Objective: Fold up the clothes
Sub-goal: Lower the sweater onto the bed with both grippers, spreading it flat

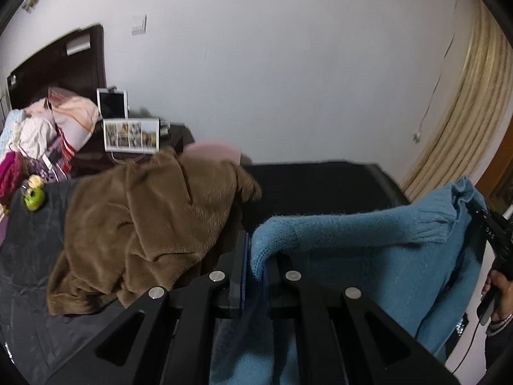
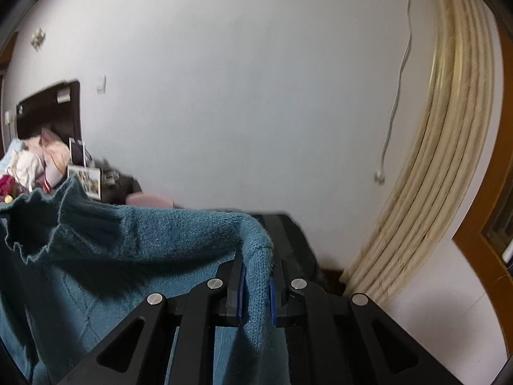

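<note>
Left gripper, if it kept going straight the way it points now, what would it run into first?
Probably the dark bed surface ahead, just right of the brown fleece garment. The left gripper is shut on the blue sweater; depth is uncertain.

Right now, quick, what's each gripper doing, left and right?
Left gripper: shut on the blue sweater.
Right gripper: shut on the same blue sweater, at its other shoulder.
</note>
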`<state>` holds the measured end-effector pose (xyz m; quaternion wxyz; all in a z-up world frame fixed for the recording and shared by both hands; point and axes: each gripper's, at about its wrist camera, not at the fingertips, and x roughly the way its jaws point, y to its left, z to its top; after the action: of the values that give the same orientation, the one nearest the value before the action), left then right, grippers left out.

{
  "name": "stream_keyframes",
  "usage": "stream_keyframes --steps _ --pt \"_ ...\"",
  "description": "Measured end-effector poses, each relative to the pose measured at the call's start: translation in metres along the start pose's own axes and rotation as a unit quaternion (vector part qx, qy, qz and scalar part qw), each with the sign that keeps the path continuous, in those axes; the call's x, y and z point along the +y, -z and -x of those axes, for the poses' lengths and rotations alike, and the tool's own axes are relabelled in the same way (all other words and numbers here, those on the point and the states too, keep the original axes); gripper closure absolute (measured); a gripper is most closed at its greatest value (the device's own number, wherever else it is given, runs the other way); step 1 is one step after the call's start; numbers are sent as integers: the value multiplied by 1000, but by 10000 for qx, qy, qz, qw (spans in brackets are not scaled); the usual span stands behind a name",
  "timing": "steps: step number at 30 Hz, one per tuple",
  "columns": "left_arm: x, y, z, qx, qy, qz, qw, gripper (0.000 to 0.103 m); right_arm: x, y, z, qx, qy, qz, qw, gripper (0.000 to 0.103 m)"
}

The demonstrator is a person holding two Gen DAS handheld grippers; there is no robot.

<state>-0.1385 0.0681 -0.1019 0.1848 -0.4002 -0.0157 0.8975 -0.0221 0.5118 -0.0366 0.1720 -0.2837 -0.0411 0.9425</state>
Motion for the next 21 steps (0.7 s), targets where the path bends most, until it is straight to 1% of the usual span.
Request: stream_keyframes --steps 2,8,12,13,14,15,16,17,18,20,21 --pt "3 1 -21 155 -22 5 9999 94 2 5 -23 259 -3 -57 9996 93" --pt "12 4 -72 548 -155 35 9984 94 19 15 -71 749 81 94 9971 93" --pt "12 9 -96 783 -275 -69 9965 94 31 23 -102 1174 -51 160 9929 91" --pt "12 11 -101 840 -304 -96 9960 93 36 26 -110 1320 -100 197 9910 86" --pt "12 12 -106 899 -331 -115 9953 92 39 30 -119 1480 -138 249 9886 75" --pt "12 13 -110 948 -342 -126 9948 92 42 33 -126 1595 -153 300 9866 67" --pt "12 14 -113 992 -346 -135 9944 92 44 37 -131 1676 -150 352 9851 41" --pt "12 14 -115 1027 -360 -140 9940 91 46 40 -133 1706 -151 391 9845 30" --pt "12 15 -116 1057 -381 -142 9936 90 49 43 -133 1700 -142 420 9844 30" --pt "13 14 -116 1089 -399 -137 9932 83 52 46 -130 1699 -105 480 9842 30" --pt "13 13 -114 1075 -384 -122 9934 81 54 47 -130 1703 -101 482 9842 30"
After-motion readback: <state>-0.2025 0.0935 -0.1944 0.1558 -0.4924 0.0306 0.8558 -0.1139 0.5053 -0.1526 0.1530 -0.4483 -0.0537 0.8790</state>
